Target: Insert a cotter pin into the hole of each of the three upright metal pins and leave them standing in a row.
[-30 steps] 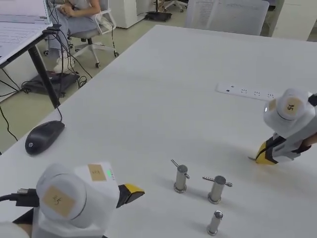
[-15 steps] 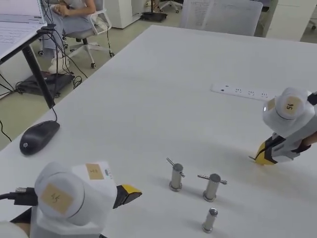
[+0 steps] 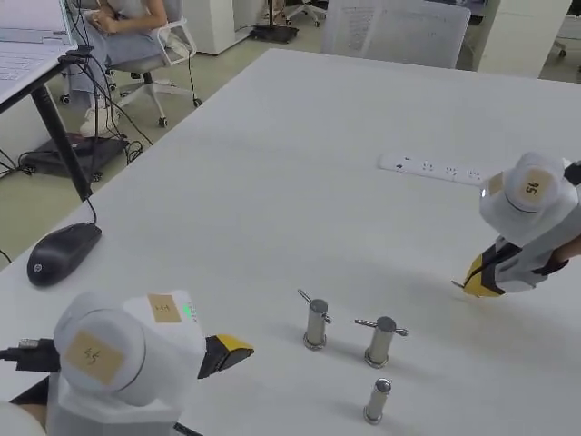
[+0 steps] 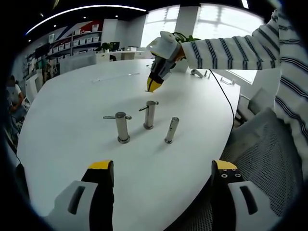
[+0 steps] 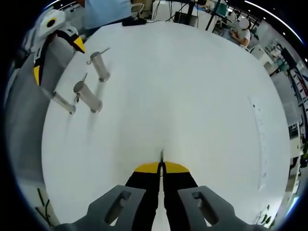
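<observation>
Standing on the smooth white bench (image 3: 272,163): three slim cylindrical metal pins. The far-left pin (image 3: 315,322) and middle pin (image 3: 379,338) are crossed by fitted cotters (image 3: 365,323); the nearest pin (image 3: 377,400) is bare. Right gripper view: right gripper (image 5: 161,168), yellow-tipped fingers clenched on a thin wire cotter pin (image 5: 161,156). Left gripper view: left gripper (image 4: 162,166), fingers released, spread wide.
</observation>
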A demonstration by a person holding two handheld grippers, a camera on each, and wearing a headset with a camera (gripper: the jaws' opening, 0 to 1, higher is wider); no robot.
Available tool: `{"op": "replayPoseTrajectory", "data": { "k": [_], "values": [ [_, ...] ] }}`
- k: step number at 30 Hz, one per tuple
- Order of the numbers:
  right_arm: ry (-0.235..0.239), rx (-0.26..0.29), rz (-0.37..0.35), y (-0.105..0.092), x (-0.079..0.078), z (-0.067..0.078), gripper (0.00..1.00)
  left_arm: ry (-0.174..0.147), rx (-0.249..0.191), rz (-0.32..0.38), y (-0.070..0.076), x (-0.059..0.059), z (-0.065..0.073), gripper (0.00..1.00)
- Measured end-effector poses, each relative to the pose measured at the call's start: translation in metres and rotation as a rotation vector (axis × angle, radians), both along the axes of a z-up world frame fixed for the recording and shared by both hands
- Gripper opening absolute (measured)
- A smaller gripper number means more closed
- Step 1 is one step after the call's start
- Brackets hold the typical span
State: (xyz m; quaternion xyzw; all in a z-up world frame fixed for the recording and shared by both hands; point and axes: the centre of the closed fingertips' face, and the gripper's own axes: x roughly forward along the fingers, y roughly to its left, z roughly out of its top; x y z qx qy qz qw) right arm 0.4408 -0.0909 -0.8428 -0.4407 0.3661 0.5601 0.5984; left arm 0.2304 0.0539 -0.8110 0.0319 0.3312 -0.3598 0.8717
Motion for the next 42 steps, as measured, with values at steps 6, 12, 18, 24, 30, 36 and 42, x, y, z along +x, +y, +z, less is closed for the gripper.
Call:
{"op": "replayPoseTrajectory", "data": {
  "k": [6,12,18,24,30,36,42],
  "values": [
    [-0.005,-0.001,0.006,-0.002,-0.006,0.006,0.02,0.001,-0.016,0.007,-0.002,0.002,0.002,0.81],
    [-0.009,0.007,0.01,-0.002,-0.014,0.013,0.02,-0.003,-0.027,0.007,-0.003,0.002,0.004,0.8],
    [-0.012,0.017,0.018,0.0,-0.026,0.02,0.02,-0.006,-0.044,0.012,-0.004,0.004,0.006,0.78],
    [-0.019,0.032,0.029,0.001,-0.037,0.029,0.02,-0.004,-0.069,0.03,-0.004,0.007,0.009,0.76],
    [-0.025,0.047,0.039,0.003,-0.049,0.037,0.02,-0.006,-0.071,0.022,-0.006,0.008,0.01,0.73],
    [-0.033,0.061,0.041,0.003,-0.057,0.04,0.02,-0.008,-0.082,0.022,-0.007,0.01,0.012,0.7],
    [-0.043,0.081,0.039,0.003,-0.067,0.042,0.02,-0.017,-0.086,0.006,-0.014,0.014,0.014,0.69]
  ]
}}
